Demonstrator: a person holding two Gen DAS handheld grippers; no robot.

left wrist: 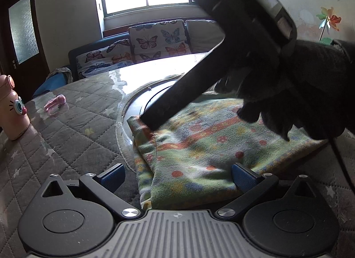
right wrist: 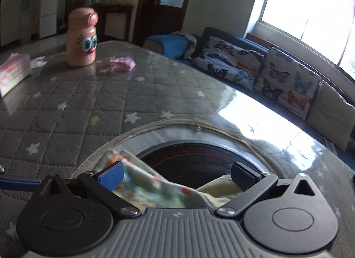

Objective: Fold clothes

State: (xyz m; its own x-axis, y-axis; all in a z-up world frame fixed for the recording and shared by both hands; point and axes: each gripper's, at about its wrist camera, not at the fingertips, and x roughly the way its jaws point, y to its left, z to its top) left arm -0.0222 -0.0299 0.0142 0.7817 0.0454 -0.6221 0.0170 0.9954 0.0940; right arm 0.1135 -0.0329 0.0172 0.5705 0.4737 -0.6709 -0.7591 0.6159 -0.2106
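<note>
a: where was the garment?

b: the folded patterned cloth (left wrist: 199, 147) lay on the quilted grey table cover (left wrist: 73, 129), partly over a dark round inset (right wrist: 199, 153) in the table.

a: and the left gripper (left wrist: 177, 177)?

b: its jaws stood wide, blue pads on either side of the near edge of the cloth, gripping nothing.

a: the right gripper (right wrist: 177, 174)?

b: also wide apart. a corner of the cloth lay loose between its fingers, touching the left pad (right wrist: 112, 175). in the left wrist view one of its dark fingers (left wrist: 177, 100) pressed down on the cloth's far corner, held by a gloved hand (left wrist: 299, 87).

a: any writing to read?

b: only red print on the tissue pack (right wrist: 13, 72), too blurred to read. the pink bottle (right wrist: 82, 38) carried a cartoon face, no words. a small pink item (right wrist: 123, 63) lay near it.
</note>
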